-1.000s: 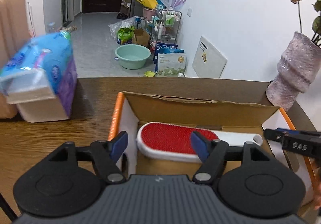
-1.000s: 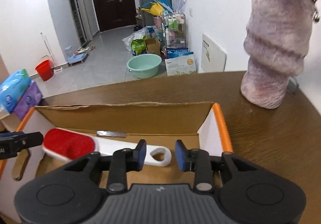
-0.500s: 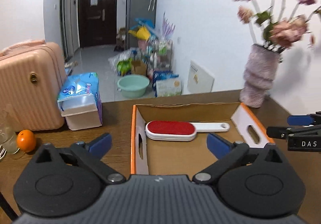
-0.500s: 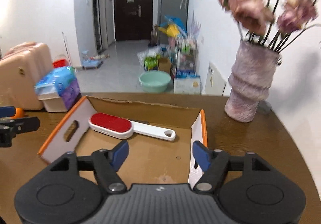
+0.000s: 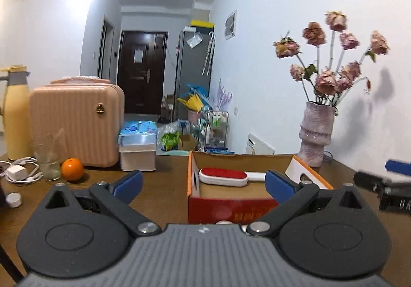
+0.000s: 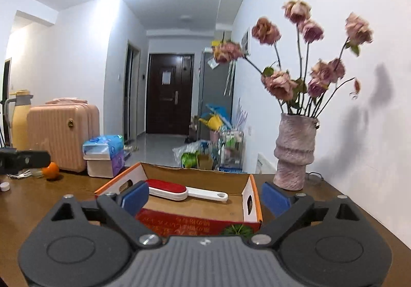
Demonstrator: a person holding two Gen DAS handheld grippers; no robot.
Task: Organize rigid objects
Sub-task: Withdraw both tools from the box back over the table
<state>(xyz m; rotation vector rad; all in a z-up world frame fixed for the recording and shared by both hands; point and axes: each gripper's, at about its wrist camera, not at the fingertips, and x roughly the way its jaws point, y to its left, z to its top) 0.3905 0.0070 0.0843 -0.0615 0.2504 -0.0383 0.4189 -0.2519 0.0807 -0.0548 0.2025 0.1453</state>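
1. Fingers of the left gripper (image 5: 204, 184) stand spread as wide as they go, with nothing pinched between the blue pads; the box shows beyond the gap, clear of both pads.

2. Fingers of the right gripper (image 6: 205, 197) are spreading wider at this moment, and they too hold nothing; the box front shows through the gap without touching either pad.

3. The lint brush (image 5: 223, 177), red pad up and white handle pointing toward the vase side, lies flat inside the open cardboard box (image 5: 232, 206) on the wooden bench (image 5: 159, 191). That part of the tidying looks done.

4. Loose things stand to the left of the box: an orange (image 5: 72, 169), an empty drinking glass (image 5: 49, 158), a white charger with its cable (image 5: 19, 172), a small white cap (image 5: 13, 199), a tissue pack (image 5: 137, 146), a pink case (image 5: 75, 119) and a yellow flask (image 5: 16, 112).

5. Risk, as a judgement: the glass stands just beside the orange and near the cable. A sweep toward either could tip the glass or drag the cable under it.

6. Risk: the orange is round and could roll out of a loose pinch or off toward the bench edge.

7. Risk: the vase of dried roses (image 6: 294, 152) stands near the box's right wall. A wide right-hand swing could knock it over, since it is tall and top-heavy with stems.

8. Risk: the two grippers work close together, the right one (image 5: 385, 189) showing at the edge of the left view, so a crossing reach could make them collide.
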